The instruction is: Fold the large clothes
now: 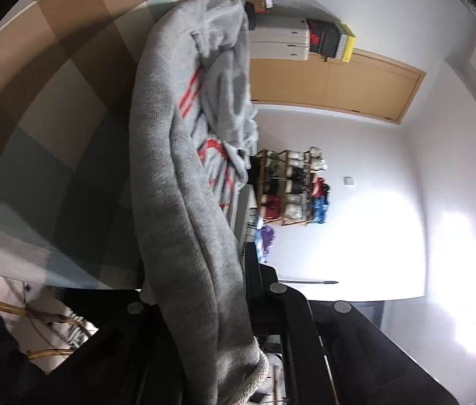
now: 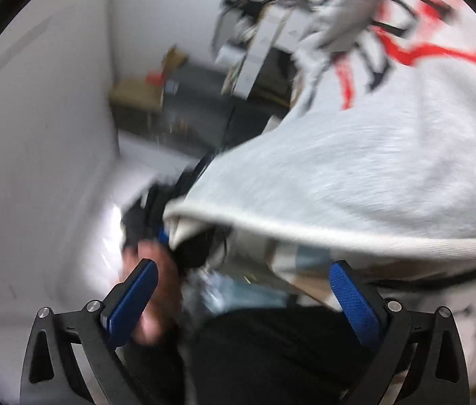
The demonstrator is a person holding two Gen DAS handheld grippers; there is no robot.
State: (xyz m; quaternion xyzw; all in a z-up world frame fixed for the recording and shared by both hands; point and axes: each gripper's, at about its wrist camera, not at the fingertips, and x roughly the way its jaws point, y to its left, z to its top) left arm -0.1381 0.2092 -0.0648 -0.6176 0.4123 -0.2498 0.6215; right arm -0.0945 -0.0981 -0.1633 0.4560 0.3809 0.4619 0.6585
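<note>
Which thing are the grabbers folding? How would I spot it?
Find the big checked bed cover. Lying across it, pinched in the shut left gripper, is the grey sweatshirt. Nothing else is fuzzy grey with red stripes and a pale ribbed hem.

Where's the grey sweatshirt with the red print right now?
In the left wrist view the grey sweatshirt with red print runs up the middle over the checked cloth, its near end clamped in the left hand-held gripper.
</note>
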